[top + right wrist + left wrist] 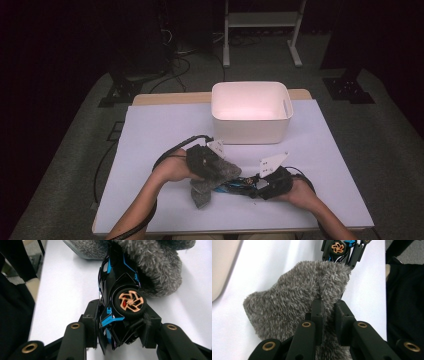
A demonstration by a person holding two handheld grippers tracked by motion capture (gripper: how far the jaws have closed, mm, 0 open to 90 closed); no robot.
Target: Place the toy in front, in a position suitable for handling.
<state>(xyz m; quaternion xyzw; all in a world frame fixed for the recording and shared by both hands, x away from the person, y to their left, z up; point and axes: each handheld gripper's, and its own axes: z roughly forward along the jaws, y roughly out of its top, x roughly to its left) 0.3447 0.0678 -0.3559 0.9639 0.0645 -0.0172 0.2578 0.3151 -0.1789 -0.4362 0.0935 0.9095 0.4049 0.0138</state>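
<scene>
Right gripper view: right gripper (120,325) pinches the unlabelled toy car (117,290); left gripper (328,315) pinches the grey fuzzy cloth (294,300).

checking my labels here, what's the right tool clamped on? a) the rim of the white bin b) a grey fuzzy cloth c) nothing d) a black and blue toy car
d: in the right gripper view the right tool has both jaws pressed on a black and blue toy car with a copper-coloured wheel; the grey fuzzy cloth sits in the left tool.
</scene>
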